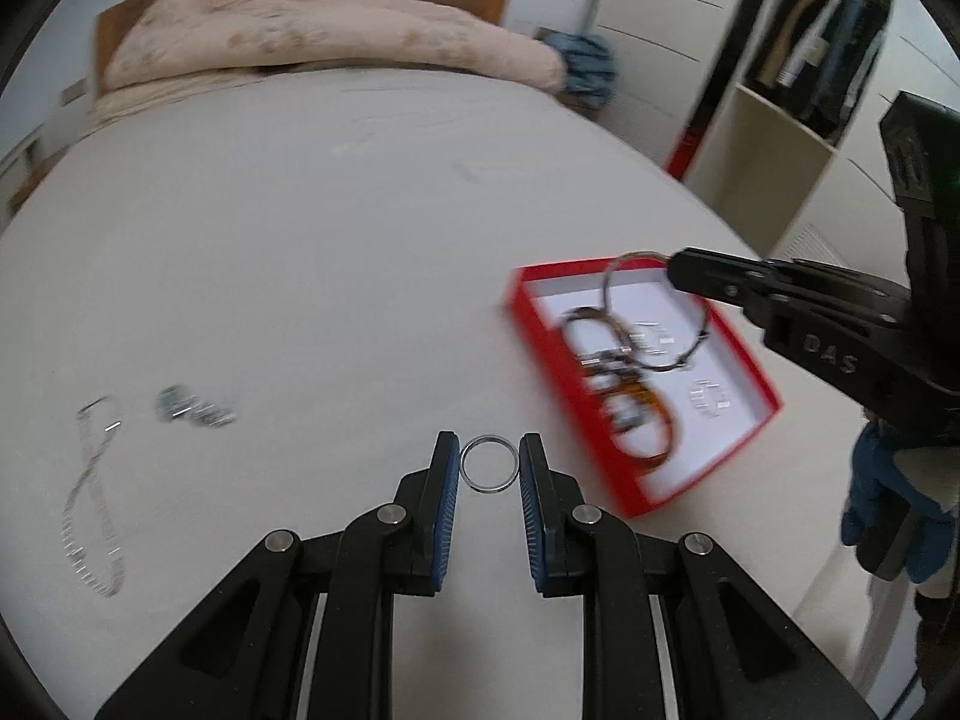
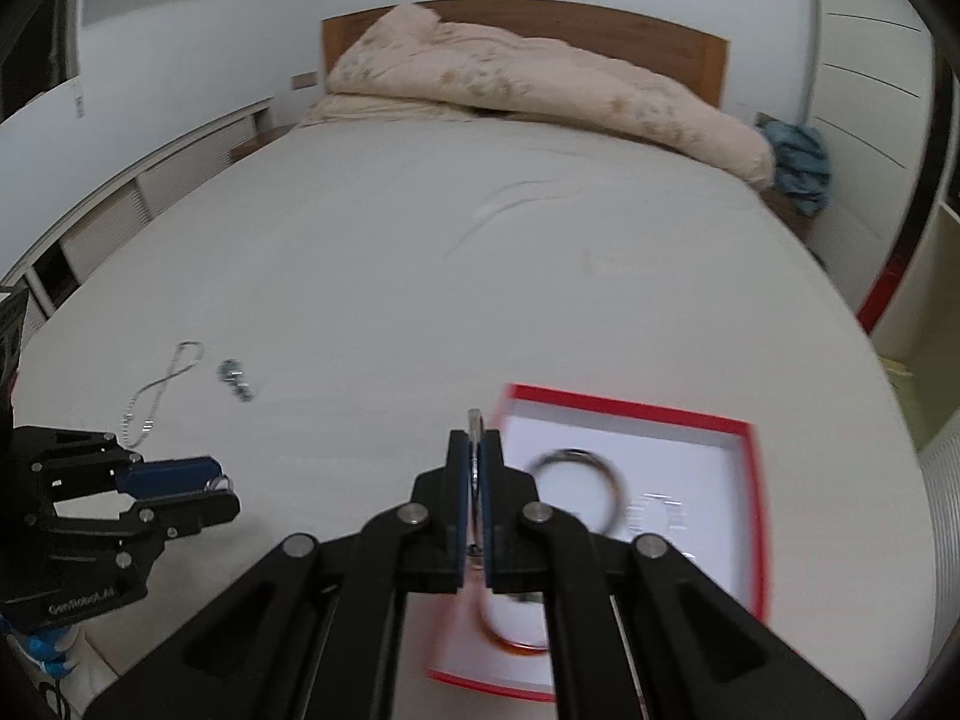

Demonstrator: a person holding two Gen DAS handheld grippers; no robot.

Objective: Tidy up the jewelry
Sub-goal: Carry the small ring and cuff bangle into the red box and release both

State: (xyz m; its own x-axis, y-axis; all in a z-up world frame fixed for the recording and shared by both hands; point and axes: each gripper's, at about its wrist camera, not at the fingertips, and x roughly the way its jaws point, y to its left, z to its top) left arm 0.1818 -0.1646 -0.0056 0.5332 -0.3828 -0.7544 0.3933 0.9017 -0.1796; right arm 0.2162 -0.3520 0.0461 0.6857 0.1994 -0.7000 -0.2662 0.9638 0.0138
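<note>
Left gripper clamped across a small silver ring, lower centre, ready for boxing. Right gripper pinched on a thin silver bangle, above the red-walled, white-floored cardboard box at right, apparently for dropping in.

We see a small ring of shiny silver metal between the left gripper's ribbed blue pads, and matt black plastic arms. The red box looks like smooth card, white inside. The bed sheet is matt pale cloth, the headboard brown wood.
</note>
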